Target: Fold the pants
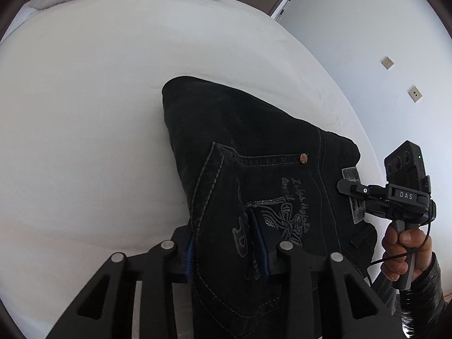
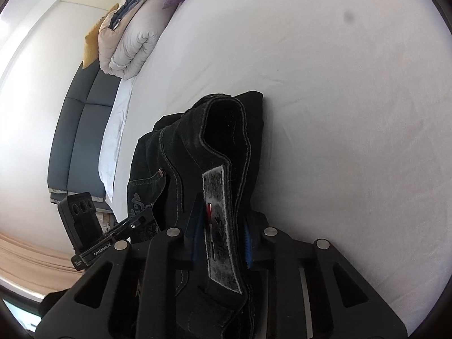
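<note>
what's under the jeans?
The white bed sheet shows all round the jeans, so they lie on it. The sheet directly beneath is covered. Both the left gripper and the right gripper pinch the denim.

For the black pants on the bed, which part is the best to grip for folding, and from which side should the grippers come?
Grip the black pants at the waist end, from the near edge of the bed. The left gripper is shut on the back-pocket area, the right gripper on the waistband by the grey patch. That stitched edge looks thick and stiff, and faces the person.
</note>
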A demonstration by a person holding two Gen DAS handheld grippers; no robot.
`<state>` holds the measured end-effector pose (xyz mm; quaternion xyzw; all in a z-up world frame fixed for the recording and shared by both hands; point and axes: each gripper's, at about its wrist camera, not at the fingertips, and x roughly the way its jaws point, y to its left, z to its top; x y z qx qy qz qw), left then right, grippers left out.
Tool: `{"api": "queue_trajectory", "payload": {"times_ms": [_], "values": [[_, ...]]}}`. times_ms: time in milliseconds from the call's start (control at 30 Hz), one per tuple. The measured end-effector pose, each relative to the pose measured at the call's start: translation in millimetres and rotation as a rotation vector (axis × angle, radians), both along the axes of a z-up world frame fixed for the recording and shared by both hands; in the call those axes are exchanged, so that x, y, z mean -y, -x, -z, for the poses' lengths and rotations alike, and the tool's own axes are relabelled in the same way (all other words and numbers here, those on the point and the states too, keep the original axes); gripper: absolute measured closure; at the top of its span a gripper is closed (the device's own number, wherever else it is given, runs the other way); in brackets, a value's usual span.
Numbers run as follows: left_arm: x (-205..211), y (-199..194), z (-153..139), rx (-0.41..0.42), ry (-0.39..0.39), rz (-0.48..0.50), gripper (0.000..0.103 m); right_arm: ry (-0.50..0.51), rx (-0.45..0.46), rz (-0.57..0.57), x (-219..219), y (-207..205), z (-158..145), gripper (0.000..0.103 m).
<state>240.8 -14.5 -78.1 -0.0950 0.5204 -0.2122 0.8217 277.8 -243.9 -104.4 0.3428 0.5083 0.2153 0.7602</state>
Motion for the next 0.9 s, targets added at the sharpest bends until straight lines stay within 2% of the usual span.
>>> {"api": "queue_trajectory", "payload": {"times_ms": [133,233,367,567,733,900], "values": [[9.4,4.7,-12.3,0.035,-0.043,-0.001,0.08,0.094,0.07,-0.02,-7.7,4.2,-20.5,0.085],[16.2,7.8,-25.2,0.069,-0.072,0.002,0.082,0.105,0.098,-0.024,-7.7,5.2,-33.5,0.086],[24.3,5.9,-45.4,0.12,-0.072,0.012,0.082,0.097,0.133,-0.01,3.9,11.5,-49.8,0.086],[53.1,-22.9,-65.3,0.184,-0.089,0.059,0.082,0.113,0.173,0.018,37.7,-7.9,-79.7,0.086],[74.8,-60.4,-63.9,0.202,-0.064,0.076,0.082,0.13,0.185,0.045,74.1,-40.5,-96.6,0.086],[94.7,-99.0,-43.5,0.18,-0.082,0.1,0.082,0.145,0.153,0.071,108.1,-78.8,-83.6,0.086]]}}
